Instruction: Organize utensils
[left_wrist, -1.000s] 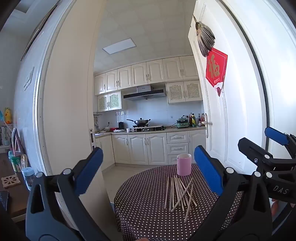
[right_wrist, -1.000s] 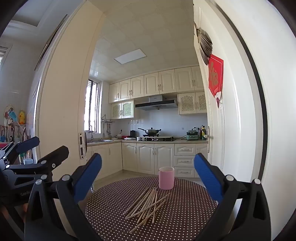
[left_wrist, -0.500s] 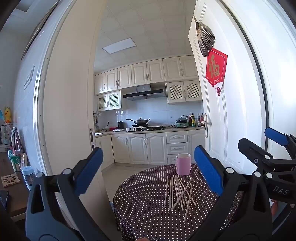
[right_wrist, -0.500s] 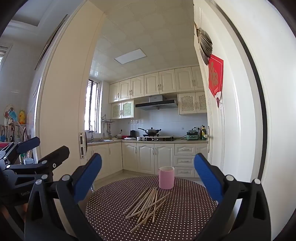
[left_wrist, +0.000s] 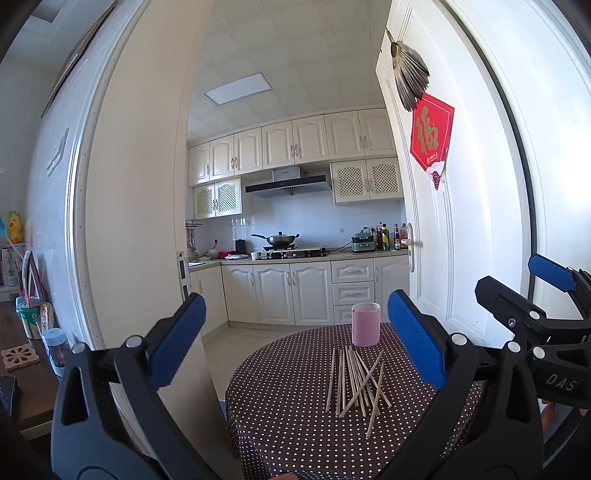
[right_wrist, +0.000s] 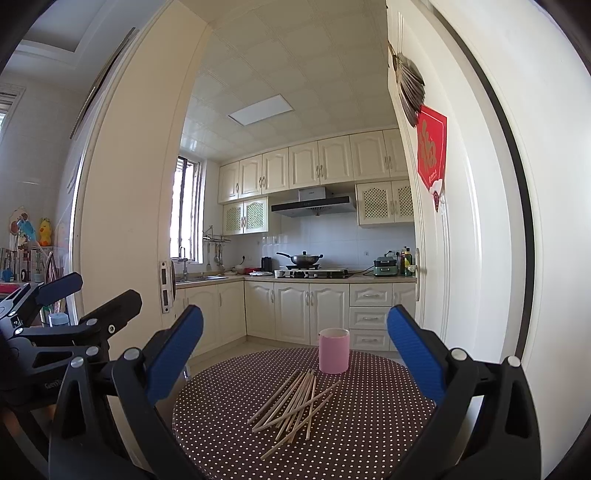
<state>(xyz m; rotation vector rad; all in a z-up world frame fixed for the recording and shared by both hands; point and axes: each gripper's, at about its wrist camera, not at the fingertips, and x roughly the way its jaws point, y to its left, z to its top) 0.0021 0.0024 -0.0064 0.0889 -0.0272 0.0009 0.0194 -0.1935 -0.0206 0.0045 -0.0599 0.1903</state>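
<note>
Nearest in each wrist view are the blue-padded fingers. The left gripper (left_wrist: 295, 347) is spread wide and holds nothing, and the right gripper (right_wrist: 295, 350) is likewise wide and empty; both hang above the near edge of the round table (right_wrist: 369, 435), well short of anything on it. That wide stance looks like readiness — open enough to take in one stick or a few at once.

Past the fingers, on the dotted cloth, lie the chopsticks (right_wrist: 295, 402), a loose fan of pale wooden sticks crossing one another, with their far ends converging toward the pink cup (right_wrist: 333, 350). The sticks lie flat and tangled, so they have not yet been sorted. The cup stands upright just beyond their far ends, toward the far side of the table. It appears to be the intended holder, set within easy reach of the pile.

Farther off, through the open doorway, a wok (right_wrist: 302, 259) sits on the stove — not part of the job.
</note>
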